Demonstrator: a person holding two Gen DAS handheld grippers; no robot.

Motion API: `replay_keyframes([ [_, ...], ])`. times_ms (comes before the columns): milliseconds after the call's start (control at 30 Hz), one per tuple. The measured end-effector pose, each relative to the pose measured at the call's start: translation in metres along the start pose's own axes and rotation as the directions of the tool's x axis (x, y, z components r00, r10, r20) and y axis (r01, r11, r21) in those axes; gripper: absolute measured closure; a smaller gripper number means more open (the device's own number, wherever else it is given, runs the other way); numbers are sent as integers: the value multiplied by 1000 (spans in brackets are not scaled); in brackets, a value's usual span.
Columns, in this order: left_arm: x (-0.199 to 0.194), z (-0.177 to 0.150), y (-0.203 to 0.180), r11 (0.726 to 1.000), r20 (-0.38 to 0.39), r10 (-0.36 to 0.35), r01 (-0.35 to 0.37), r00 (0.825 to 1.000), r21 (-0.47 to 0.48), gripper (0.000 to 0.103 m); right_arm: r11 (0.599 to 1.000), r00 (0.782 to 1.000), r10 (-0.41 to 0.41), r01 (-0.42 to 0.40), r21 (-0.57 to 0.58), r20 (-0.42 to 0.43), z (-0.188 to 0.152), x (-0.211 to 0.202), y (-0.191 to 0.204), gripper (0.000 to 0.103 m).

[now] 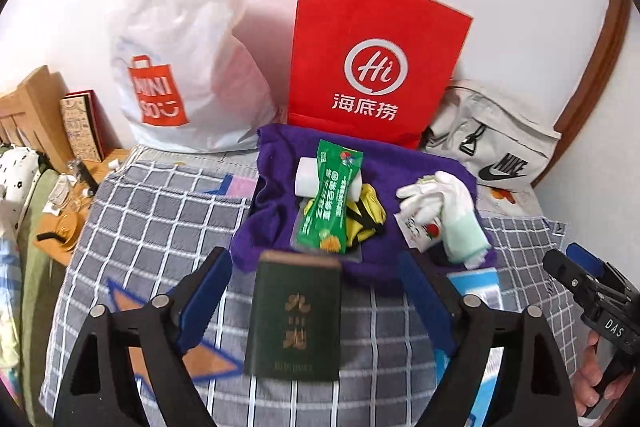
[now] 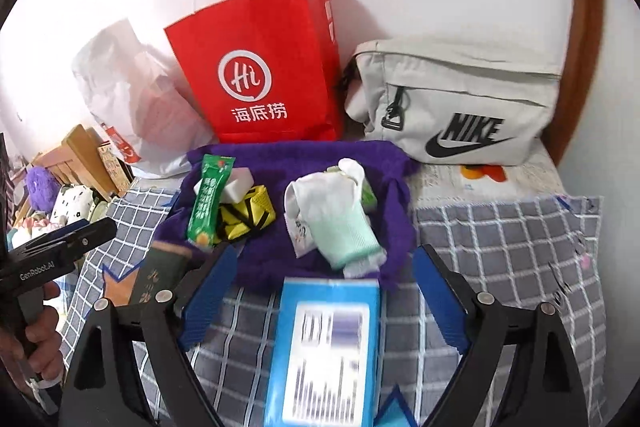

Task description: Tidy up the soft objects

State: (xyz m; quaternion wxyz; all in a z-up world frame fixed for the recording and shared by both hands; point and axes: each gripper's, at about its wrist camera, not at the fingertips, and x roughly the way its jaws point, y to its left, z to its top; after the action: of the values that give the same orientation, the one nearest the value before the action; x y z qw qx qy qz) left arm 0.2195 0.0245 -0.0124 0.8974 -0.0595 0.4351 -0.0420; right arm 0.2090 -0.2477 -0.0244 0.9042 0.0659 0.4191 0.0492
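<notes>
A purple cloth [image 1: 272, 187] [image 2: 272, 163] lies spread on the checked bedding. On it rest a green sachet [image 1: 326, 203], a white block [image 1: 306, 179], a yellow-and-black pouch [image 1: 368, 223] and a white-and-mint glove [image 1: 448, 211] [image 2: 340, 219]. My left gripper [image 1: 312, 259] is open above a dark green book [image 1: 296, 323], which lies between the fingers with a gap on each side. Over a blue box [image 2: 328, 351], my right gripper [image 2: 325, 259] also stands open, its pads clear of the box. Each gripper shows at the edge of the other's view.
Against the white wall stand a red paper bag [image 1: 372, 67], a white plastic shopping bag [image 1: 180, 59] and a grey sports bag [image 2: 460, 99]. The grey checked blanket [image 1: 160, 227] covers the bed. A wooden shelf with small items [image 1: 60, 155] sits at the left.
</notes>
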Motion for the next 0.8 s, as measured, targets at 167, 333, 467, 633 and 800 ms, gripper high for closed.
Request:
replay_keyframes([
  [167,-39,-27,-10,999,30,16,-17,999,27,12,1000,999,-30,30,6,34,-26,-46,11,8],
  [333,-70,-55,-20,998,58,33,-36,998,56,11,999,998,15,-17,33,63,-54,-80,13,8],
  [467,-89,-77,-26,997,73,30,-34,997,68,11,1000,994,-24,24,9,106,-77,-105,21,7],
  [633,-112,-104,-32,995,107,53,-62,993,84,11,999,992,-26,29,-28,121,-103,-124,29,0],
  [800,-131,-125,-36,993,131,51,-64,990,96,11,998,991,-30,37,-50,131,-122,-141,36,0],
])
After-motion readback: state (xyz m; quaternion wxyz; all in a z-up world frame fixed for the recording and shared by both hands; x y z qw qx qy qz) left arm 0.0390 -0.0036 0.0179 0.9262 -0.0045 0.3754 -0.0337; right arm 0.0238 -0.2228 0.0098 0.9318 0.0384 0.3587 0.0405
